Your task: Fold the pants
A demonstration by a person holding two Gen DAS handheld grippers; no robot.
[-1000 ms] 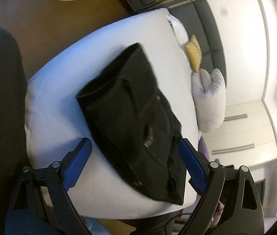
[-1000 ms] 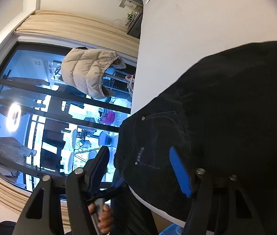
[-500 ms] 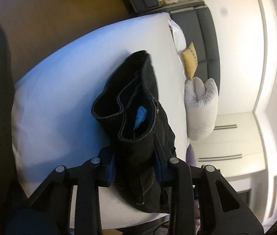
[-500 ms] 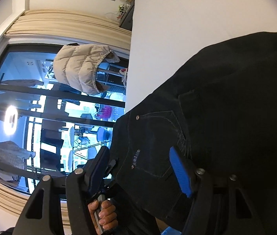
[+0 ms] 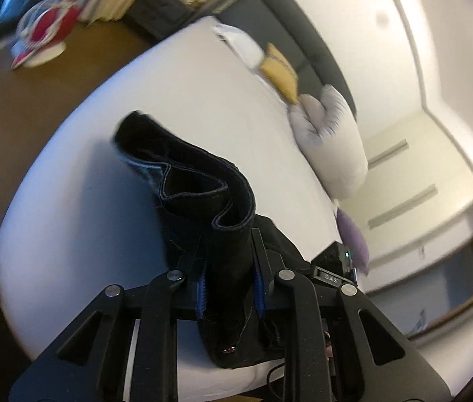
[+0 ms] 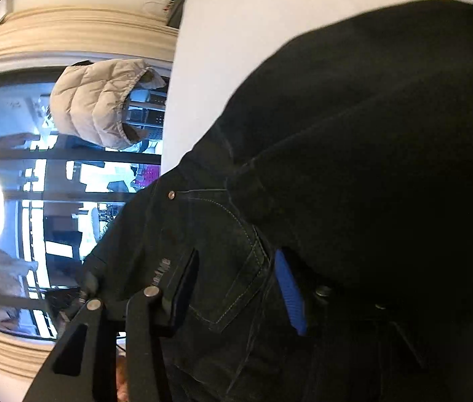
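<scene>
The left gripper point(image 5: 229, 278) is now clamped tight on a bunched wad of the black jeans point(image 5: 203, 201), its blue pads pinched in against the denim at the near edge of the white mattress point(image 5: 102, 167); a second ago those same jaws stood wide apart over a garment lying flat on the mattress, so the grasp has only just been made and the cloth is already coming up; the gathered waistband end now stands above the mattress in a ruffled loop rather than lying spread.

The right gripper point(image 6: 236, 288) has moved in too; a second ago the jeans lay just ahead of its open fingers, and now the rear pocket of the jeans point(image 6: 223, 261) sits between them, though the jaws are still spread with a clear gap and grip nothing that can be seen (the far finger is half buried in dark fabric, so contact there is hard to judge).

In my judgement the fold is at its lifting stage; the next step is probably for the right side to close before the doubled cloth is carried over along the mattress; a one-sided lift risks dragging the layers askew.
</scene>
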